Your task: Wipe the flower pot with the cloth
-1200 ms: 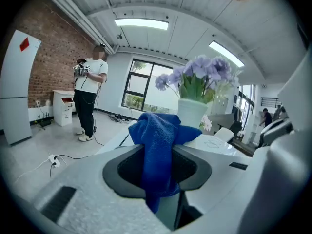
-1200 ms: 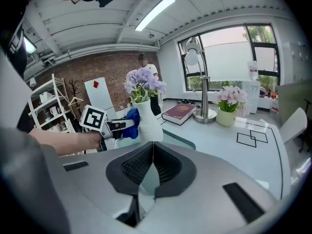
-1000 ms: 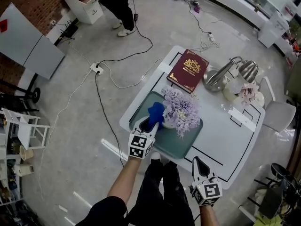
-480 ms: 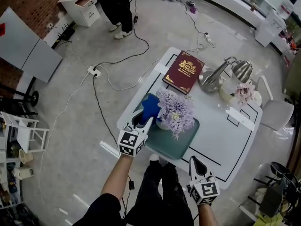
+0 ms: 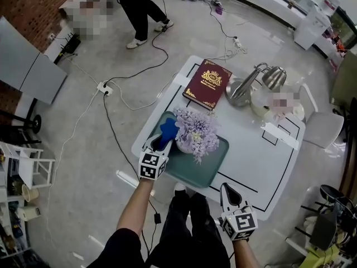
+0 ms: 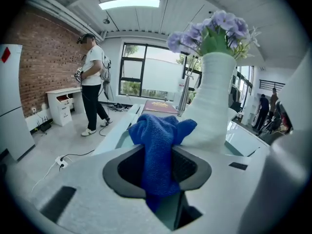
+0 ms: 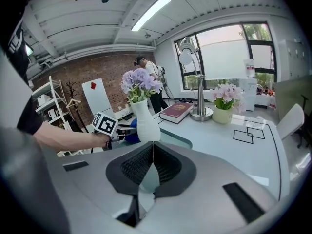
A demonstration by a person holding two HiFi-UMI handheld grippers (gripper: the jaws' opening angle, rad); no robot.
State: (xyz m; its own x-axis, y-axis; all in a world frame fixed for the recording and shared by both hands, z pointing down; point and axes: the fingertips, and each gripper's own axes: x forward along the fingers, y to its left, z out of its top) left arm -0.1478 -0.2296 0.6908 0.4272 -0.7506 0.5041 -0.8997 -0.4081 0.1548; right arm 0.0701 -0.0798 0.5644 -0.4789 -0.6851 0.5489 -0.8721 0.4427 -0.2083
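A white flower pot (image 6: 212,106) with purple flowers (image 5: 195,132) stands on a teal tray (image 5: 211,165) on the white table. My left gripper (image 5: 162,145) is shut on a blue cloth (image 6: 158,145). The bunched cloth (image 5: 168,130) rests against the pot's left side. From the right gripper view the pot (image 7: 146,122) stands upright, with the cloth (image 7: 130,137) low behind it. My right gripper (image 5: 227,194) hangs off the table's near edge, apart from the pot. Its jaws (image 7: 152,160) are shut with nothing between them.
A dark red book (image 5: 207,84) lies at the table's far end, beside a chrome desk lamp (image 5: 251,85) and a small pot of pink flowers (image 7: 225,104). A white chair (image 5: 326,130) stands at the right. Cables (image 5: 111,88) cross the floor; a person (image 5: 139,4) stands beyond.
The head view has drifted, so the table sits further left in the picture. The left gripper still holds the cloth against the pot's left side. The right gripper has barely moved.
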